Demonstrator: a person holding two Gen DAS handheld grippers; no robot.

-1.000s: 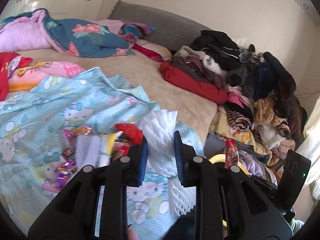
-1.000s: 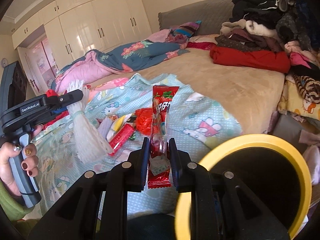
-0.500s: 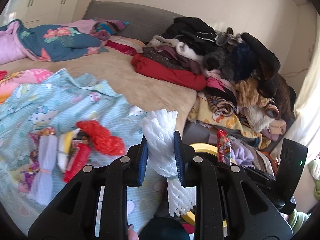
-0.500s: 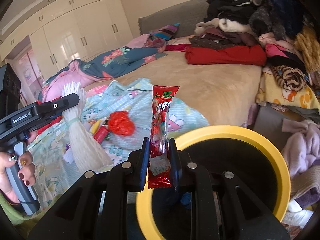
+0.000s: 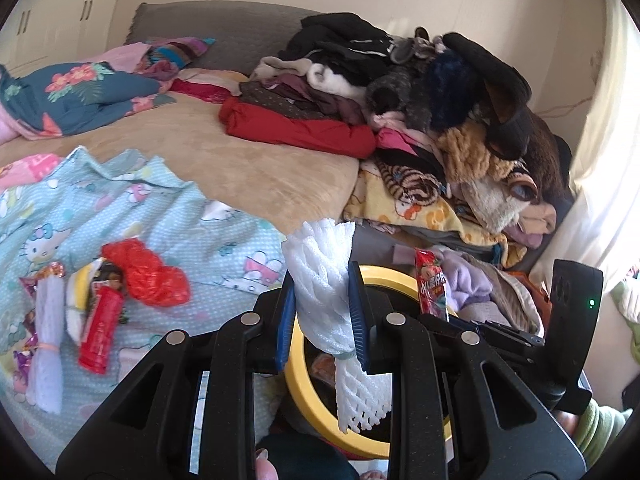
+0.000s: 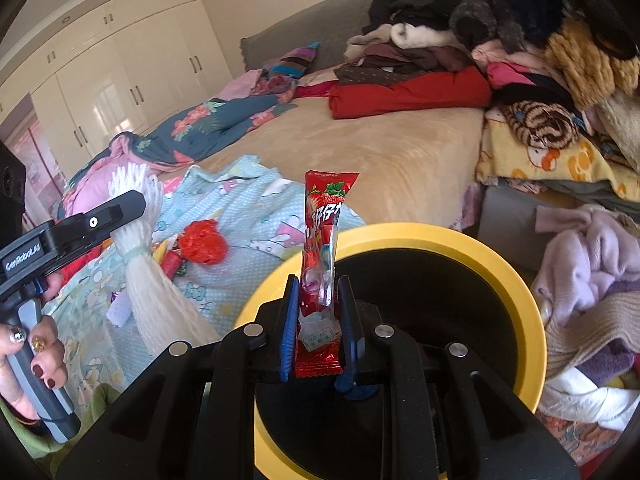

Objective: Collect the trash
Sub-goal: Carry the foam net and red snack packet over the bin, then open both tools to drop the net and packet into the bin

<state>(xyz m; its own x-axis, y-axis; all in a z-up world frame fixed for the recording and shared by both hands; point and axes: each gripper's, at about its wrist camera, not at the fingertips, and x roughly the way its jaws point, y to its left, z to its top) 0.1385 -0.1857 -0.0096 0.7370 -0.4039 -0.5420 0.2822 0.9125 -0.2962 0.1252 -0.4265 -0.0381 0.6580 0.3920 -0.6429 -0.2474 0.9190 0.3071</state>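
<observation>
A wide bed (image 5: 248,160) with a tan cover fills most of both views and serves as the landmark. Along its far right side a tall heap of clothes (image 5: 420,92) is stacked, a folded red garment (image 5: 296,128) at its base. On the near left part of the bed a pale blue cartoon-print sheet (image 5: 160,208) is spread. Just off the near edge of the bed, a black bin with a yellow rim (image 6: 532,308) stands, its opening facing up. On the sheet, beside that near edge, a small cluster of litter is seen: a crumpled red plastic bag (image 5: 148,276), a red tube-shaped wrapper (image 5: 100,328) and a tied white foam net (image 5: 48,344). The left gripper (image 5: 322,312) is held above the bin's rim at the bed's near edge, its jaws closed on a white foam fruit net (image 5: 324,280) that hangs down past the pads. The right gripper (image 6: 318,320) is held over the bin's opening, its jaws clamped on a red strawberry-print snack wrapper (image 6: 322,256) that stands upright between them. A hand (image 6: 28,364) with dark painted nails is seen on the left gripper's handle.
</observation>
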